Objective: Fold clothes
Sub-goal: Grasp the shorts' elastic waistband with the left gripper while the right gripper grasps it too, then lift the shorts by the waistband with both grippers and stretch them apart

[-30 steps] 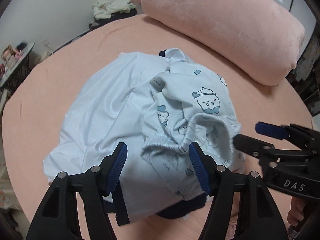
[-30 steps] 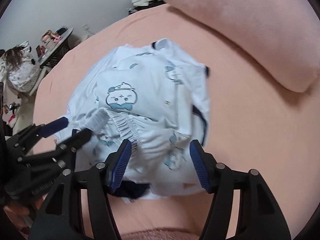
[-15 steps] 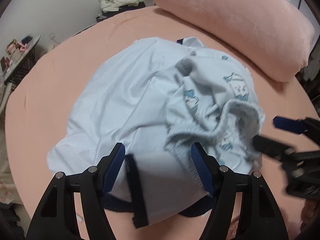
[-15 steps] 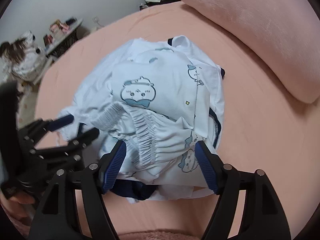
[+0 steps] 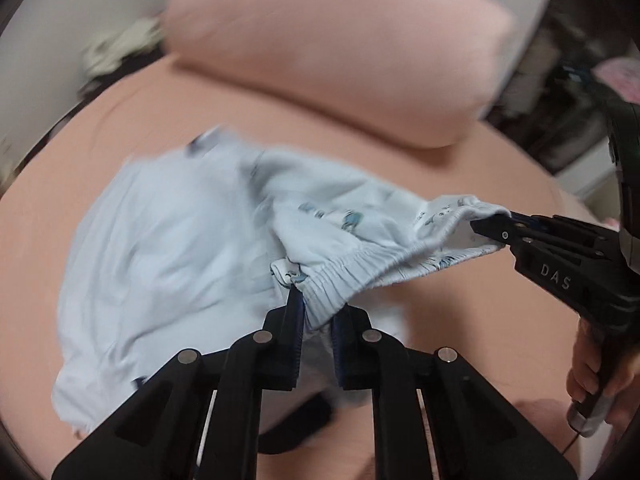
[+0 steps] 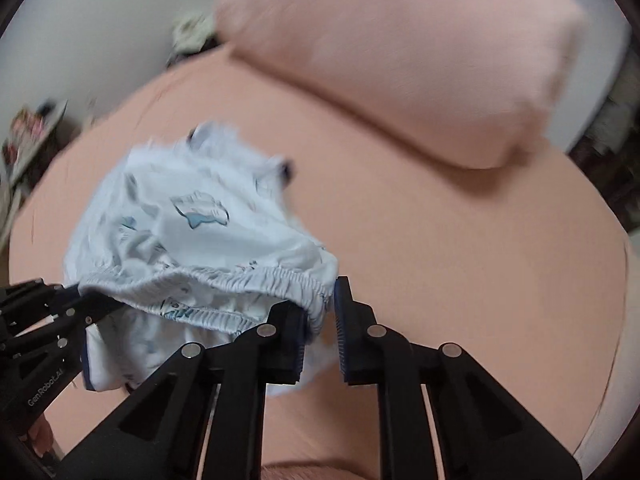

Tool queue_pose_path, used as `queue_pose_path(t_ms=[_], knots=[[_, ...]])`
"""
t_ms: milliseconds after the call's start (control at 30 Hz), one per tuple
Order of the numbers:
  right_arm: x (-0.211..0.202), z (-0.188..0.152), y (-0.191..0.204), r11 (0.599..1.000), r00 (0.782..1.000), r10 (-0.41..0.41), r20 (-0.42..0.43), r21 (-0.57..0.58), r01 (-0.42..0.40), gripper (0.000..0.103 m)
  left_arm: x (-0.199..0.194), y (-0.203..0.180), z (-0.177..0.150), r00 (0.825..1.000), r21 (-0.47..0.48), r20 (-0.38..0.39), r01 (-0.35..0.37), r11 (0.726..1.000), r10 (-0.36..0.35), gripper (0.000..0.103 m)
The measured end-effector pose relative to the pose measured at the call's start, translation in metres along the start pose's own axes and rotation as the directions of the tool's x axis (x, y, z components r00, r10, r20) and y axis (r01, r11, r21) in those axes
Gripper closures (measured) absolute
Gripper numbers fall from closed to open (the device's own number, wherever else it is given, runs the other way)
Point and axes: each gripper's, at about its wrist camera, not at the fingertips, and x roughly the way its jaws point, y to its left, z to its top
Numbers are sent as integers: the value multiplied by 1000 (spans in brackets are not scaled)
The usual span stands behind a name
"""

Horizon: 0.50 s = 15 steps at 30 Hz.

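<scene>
Now the elastic waistband of the printed shorts is pinched at its two ends, both grippers' jaws having just closed: left gripper, right gripper. Stretched taut, it has been lifted off the pale shirt on the bed, ready for spreading.

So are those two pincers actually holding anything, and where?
Yes. Both hold the printed shorts by the elastic waistband: the left hand-held gripper at one end, the right hand-held gripper at the other.
</scene>
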Motion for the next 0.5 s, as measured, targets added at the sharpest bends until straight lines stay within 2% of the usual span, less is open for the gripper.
queue_pose_path(t_ms=[67,200,300,400,500], knots=[[-40,-5,-28,998,998,-17,60,66,13,91,-13,-27,8,998,68,22,63,996,-65,90],[-112,-27,-75,983,983,-100,151,170,73,91,-37,-88,12,978,192,40,194,962,-205,90],[-162,-53,-97,965,967,-158,199,240,108,91,-48,-124,5,946,269,0,313,911,-325,90],[-209,-86,-124,944,951,-213,225,297,141,91,-44,-154,-8,903,289,-93,428,856,-420,90],[-241,-121,-154,920,950,-244,195,358,162,91,-26,-184,-23,874,302,-197,485,820,-445,89]])
